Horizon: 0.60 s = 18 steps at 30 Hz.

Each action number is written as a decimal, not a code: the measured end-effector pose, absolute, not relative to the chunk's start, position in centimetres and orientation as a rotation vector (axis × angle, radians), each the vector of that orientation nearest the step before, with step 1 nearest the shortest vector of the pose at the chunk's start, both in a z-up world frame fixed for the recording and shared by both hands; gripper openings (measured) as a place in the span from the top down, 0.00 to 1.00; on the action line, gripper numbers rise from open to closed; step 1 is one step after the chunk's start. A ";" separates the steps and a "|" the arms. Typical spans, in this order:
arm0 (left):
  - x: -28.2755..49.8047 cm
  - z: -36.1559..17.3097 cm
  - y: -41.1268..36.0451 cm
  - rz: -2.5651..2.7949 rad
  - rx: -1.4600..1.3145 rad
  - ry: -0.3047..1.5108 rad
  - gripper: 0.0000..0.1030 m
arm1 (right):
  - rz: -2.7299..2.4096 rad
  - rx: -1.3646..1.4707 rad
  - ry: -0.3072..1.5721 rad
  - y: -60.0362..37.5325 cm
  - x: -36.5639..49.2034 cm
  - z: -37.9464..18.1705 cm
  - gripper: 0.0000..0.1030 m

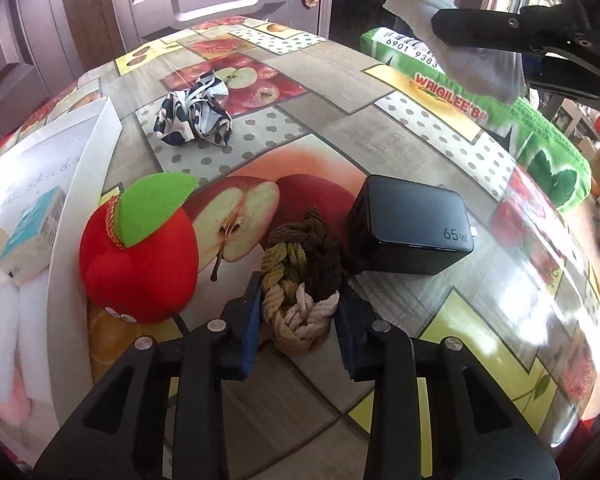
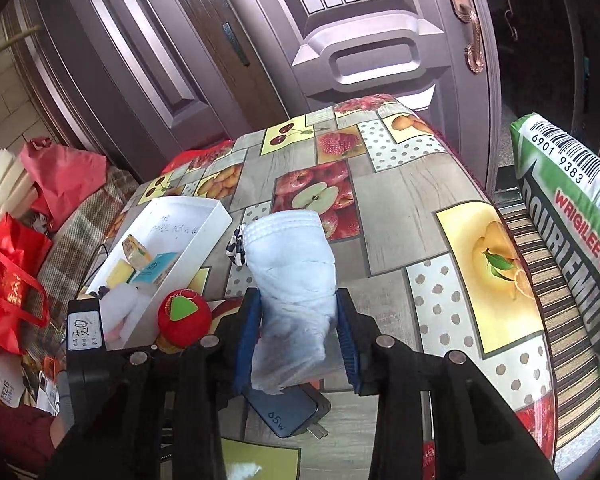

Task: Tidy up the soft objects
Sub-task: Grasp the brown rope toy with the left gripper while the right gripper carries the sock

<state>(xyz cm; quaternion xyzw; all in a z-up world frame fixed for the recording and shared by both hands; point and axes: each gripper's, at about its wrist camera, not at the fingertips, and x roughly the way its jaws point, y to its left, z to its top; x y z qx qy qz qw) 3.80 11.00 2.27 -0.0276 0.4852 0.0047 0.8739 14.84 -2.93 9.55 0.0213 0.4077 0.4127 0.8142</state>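
Fruit-print tablecloth (image 1: 400, 128), purple door (image 2: 340, 40) behind; left jaws clamp braided rope (image 1: 296, 280) — right jaws clamp white sock (image 2: 292, 280).

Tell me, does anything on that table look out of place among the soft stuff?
Yes: the black charger. It is a hard block lying on the table beside the braided rope, among soft things like the plush apple and crumpled cloth.

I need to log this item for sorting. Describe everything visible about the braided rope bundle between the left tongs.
The rope bundle is a knot of thick braided cords, soft and woolly looking: cream at the near end, mottled yellow-green in the middle, dark brown at the far end. It rests on the fruit-print tablecloth, between the red plush apple and the black charger, whose near edge it touches. The left tongs are shut on its cream end.
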 end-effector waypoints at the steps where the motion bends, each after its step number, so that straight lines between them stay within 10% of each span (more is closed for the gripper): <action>1: 3.4 2.5 11.1 0.020 -0.070 1.005 0.70 | 0.883 0.061 0.863 -3.1 14.7 9.9 0.64; 18: -6.1 17.3 15.6 0.319 -0.189 0.613 0.70 | 0.998 0.152 0.605 -2.7 8.7 17.9 0.64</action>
